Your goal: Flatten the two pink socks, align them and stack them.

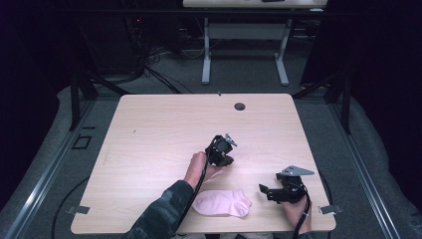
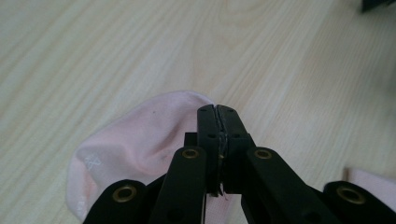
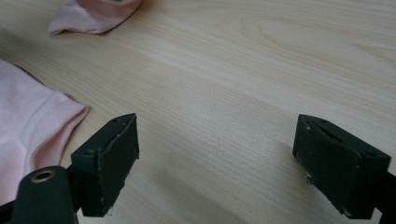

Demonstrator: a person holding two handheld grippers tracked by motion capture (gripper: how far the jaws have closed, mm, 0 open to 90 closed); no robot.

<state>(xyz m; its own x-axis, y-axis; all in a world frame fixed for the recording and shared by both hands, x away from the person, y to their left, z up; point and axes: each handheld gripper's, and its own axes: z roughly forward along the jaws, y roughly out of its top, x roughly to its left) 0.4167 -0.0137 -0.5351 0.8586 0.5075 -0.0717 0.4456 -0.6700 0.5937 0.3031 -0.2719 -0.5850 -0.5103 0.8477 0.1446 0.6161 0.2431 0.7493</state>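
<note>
**Two pink socks on the counter, pairing just getting under way**

High view: a person is working at a wooden counter (image 1: 164, 124). One pink sock (image 1: 222, 202) is lying flat at about 6 o'clock, near the front edge. The left gripper (image 1: 222, 158) is hovering just past it, toward the counter's middle, with something pale pink showing beneath the hand. The right gripper (image 1: 271, 191) is sitting at about 4 o'clock, just beside the flat sock's toe end and pointing toward it at 9 o'clock.

Left gripper view: the jaws are standing pressed together, tips meeting, with a second pink sock (image 2: 135, 144) lying right under and behind them at 9 o'clock. Whether fabric is actually pinched between the tips I cannot tell; the sock seems to be touching them at least.

Right gripper view: the jaws are standing wide apart, holding nothing, low over bare wood. The flat sock's cuff (image 3: 32, 135) is lying at 9 o'clock just beside the near jaw, not between them.

Judging by this, the socks are lying apart and unmatched; bringing them together is all left to do.
</note>
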